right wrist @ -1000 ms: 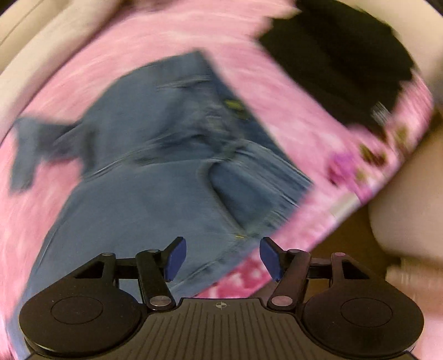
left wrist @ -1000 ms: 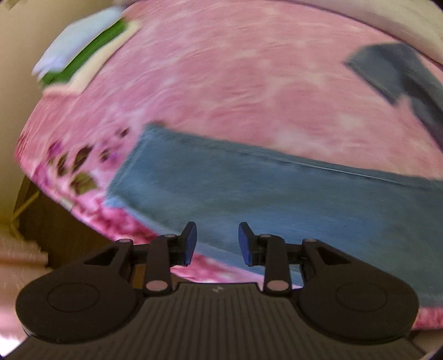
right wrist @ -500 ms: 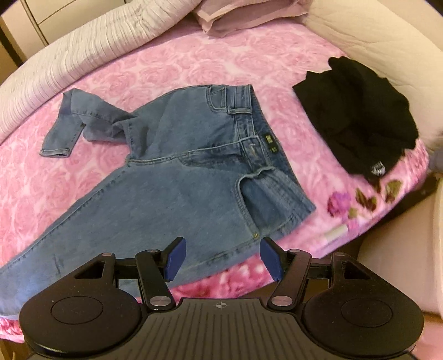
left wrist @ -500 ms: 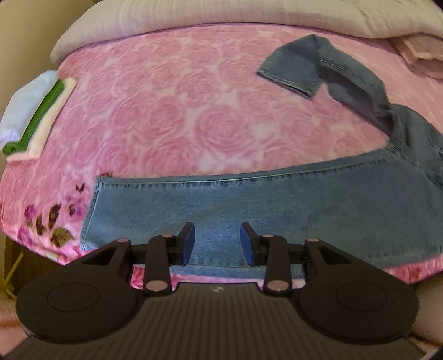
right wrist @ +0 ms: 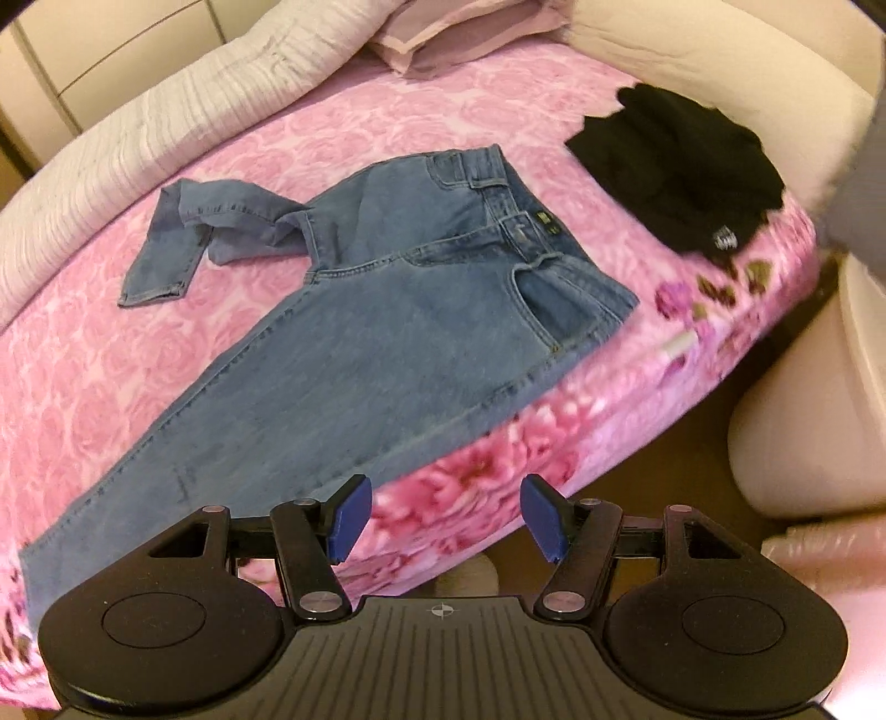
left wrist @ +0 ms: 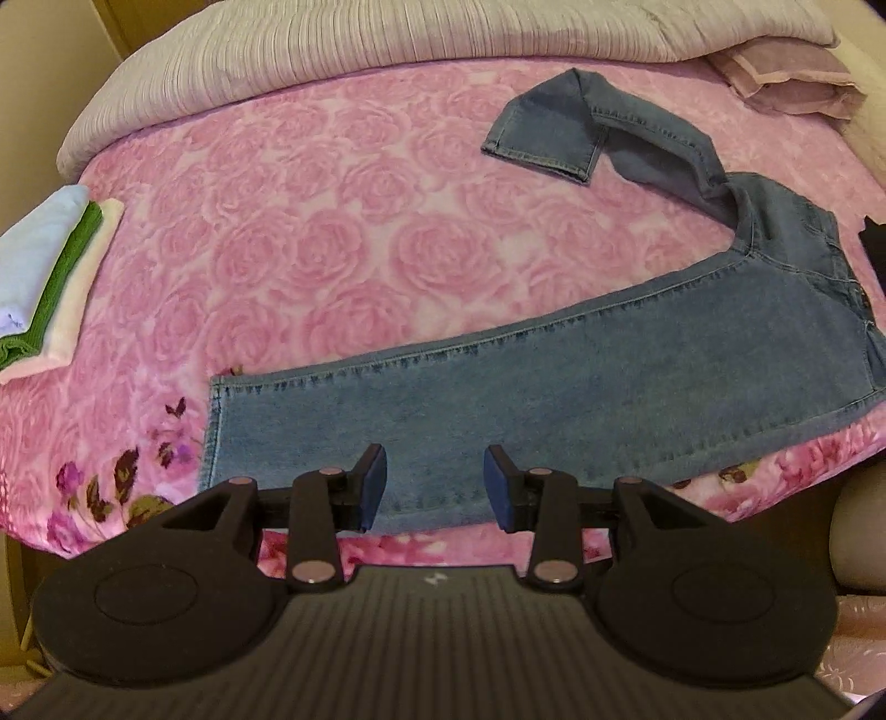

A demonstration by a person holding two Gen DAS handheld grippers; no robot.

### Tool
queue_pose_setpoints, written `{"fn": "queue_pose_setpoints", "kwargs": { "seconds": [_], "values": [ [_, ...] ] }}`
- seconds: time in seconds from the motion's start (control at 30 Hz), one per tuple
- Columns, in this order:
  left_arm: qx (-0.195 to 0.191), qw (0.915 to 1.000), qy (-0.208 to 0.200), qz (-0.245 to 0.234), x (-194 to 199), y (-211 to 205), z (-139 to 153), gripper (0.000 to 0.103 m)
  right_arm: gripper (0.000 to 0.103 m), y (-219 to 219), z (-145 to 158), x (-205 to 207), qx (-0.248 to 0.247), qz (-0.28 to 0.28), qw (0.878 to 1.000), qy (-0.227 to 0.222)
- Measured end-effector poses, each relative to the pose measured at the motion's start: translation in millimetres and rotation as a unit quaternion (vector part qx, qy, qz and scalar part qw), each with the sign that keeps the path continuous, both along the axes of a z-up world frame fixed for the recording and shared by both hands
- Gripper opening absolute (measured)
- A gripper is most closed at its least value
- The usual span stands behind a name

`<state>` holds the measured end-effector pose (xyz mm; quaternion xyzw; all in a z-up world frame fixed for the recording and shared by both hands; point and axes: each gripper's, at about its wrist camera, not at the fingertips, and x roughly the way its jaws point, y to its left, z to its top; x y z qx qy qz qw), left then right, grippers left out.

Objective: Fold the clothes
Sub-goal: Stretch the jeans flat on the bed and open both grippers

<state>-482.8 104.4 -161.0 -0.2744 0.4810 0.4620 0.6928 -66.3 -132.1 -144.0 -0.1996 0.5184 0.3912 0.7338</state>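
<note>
Hand-held gripper lifted back, jeans unmoved

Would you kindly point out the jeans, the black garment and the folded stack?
jeans (right wrist: 387, 327), right wrist view, thigh.
black garment (right wrist: 675, 171), right wrist view, middle.
folded stack (left wrist: 50, 277), left wrist view, top layer.

One pair of jeans with two legs, one flat, one crumpled. One black garment. One stack of folded cloths, three layers: light blue, green, cream. One pink rose bedspread. One grey rolled duvet. One pink pillow. Two claws, left and right, both gaping, nothing held.
</note>
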Motion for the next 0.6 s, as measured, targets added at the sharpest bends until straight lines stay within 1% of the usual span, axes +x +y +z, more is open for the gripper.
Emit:
{"fn": "queue_pose_setpoints", "kwargs": {
  "seconds": [0.13, 0.3, 0.47, 0.6],
  "values": [
    [-0.001, 0.9999, -0.01, -0.005, -1.3, 8.0, 2.3, 0.035, 0.063, -5.5, 7.4, -0.2, 0.003, -0.021, 1.0, -0.008],
    [-0.01, 0.9999, -0.01, -0.006, 9.9, 19.5, -3.6, 0.035, 0.063, 2.1, 8.4, 7.5, -0.001, -0.025, 0.999, -0.022],
    [-0.019, 0.9998, -0.006, -0.001, 30.9, 34.0, -9.6, 0.035, 0.063, 24.7, -3.2, 22.3, -0.01, -0.01, 1.0, -0.007],
    [-0.029, 0.9994, 0.0, 0.015, 55.0, 49.4, -14.6, 0.035, 0.063, 56.9, -12.6, 48.4, -0.023, 0.007, 1.0, 0.001]
  ]
}}
